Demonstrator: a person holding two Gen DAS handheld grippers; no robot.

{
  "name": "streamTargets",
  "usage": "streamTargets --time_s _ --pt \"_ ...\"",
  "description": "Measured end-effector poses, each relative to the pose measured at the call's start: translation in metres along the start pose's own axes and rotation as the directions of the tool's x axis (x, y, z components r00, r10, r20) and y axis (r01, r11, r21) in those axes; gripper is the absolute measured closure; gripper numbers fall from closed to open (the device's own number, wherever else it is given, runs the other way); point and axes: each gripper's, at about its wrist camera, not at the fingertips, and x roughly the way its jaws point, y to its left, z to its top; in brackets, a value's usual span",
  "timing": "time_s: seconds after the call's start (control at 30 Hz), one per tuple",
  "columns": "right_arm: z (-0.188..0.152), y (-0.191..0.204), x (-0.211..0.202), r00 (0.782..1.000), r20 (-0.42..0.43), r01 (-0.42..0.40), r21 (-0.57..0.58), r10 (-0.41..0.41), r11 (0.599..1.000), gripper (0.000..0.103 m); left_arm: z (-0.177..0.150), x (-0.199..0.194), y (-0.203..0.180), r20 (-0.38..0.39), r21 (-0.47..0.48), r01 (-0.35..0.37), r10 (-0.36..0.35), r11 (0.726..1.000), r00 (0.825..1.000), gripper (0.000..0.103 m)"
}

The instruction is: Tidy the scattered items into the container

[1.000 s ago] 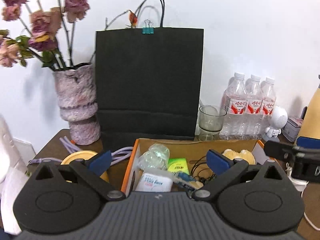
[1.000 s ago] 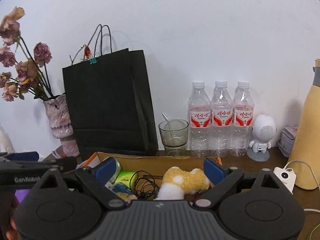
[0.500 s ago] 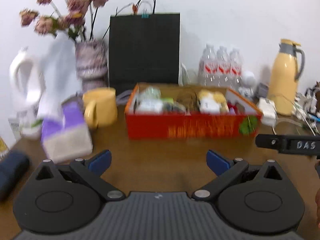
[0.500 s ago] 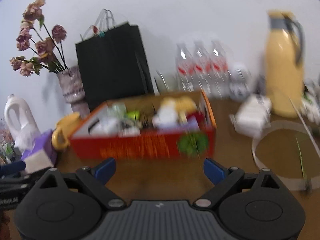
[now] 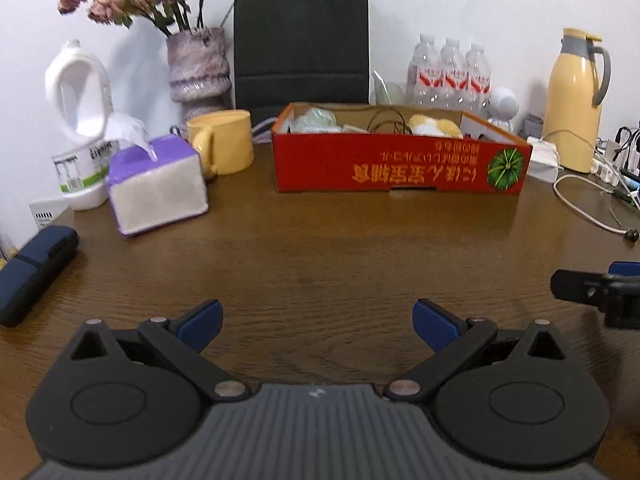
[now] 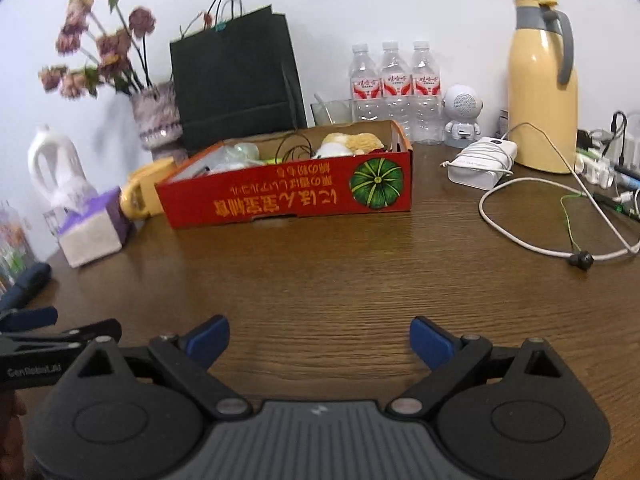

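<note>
A red cardboard box (image 5: 400,168) stands at the back middle of the brown table; it also shows in the right wrist view (image 6: 288,196). Inside it lie a yellow-and-white plush toy (image 5: 434,126), a clear crumpled bag (image 5: 316,120) and a coil of black wire (image 5: 390,118). My left gripper (image 5: 318,324) is open and empty, low over the table's front. My right gripper (image 6: 320,340) is open and empty too, to its right; its finger shows at the left wrist view's right edge (image 5: 592,288).
Left of the box: a yellow mug (image 5: 224,146), a purple tissue pack (image 5: 156,188), a white jug (image 5: 80,120), a dark blue case (image 5: 32,268), a flower vase (image 5: 198,68). Behind: a black paper bag (image 5: 300,40), water bottles (image 5: 450,72). Right: a yellow thermos (image 6: 540,92), a white charger (image 6: 480,160), cables (image 6: 540,216).
Both grippers have pulled back from above the box to the table's front and dropped lower. Both stayed open and empty. The box's contents look the same.
</note>
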Motion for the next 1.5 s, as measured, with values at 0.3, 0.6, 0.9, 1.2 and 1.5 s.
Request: streamTargets --time_s 0.3,0.6,0.9,1.2,1.5 --pt "0.001 0.005 0.025 0.997 -0.077 0.026 -0.041 -0.03 0.999 0.006 0.003 0.022 -0.009 -0.079 0.002 0.021 -0.021 1.0 0.997 0.0" --pt "0.002 0.014 0.034 0.992 -0.109 0.047 -0.109 -0.059 0.993 0.0 0.005 0.031 -0.017 -0.099 0.001 0.039 -0.038 0.999 0.994 0.0" --pt "0.002 0.014 0.035 0.991 -0.109 0.06 -0.11 -0.072 0.992 0.0 0.006 0.032 -0.017 -0.1 -0.003 0.031 -0.031 1.0 0.994 0.0" --pt "0.002 0.014 0.036 0.991 -0.106 0.064 -0.106 -0.076 0.992 0.0 0.006 0.033 -0.017 -0.101 -0.01 0.023 -0.024 1.0 0.995 0.0" --pt "0.002 0.015 0.036 0.991 -0.106 0.068 -0.104 -0.08 0.992 0.0 0.006 0.032 -0.017 -0.1 -0.01 0.022 -0.023 1.0 0.995 0.0"
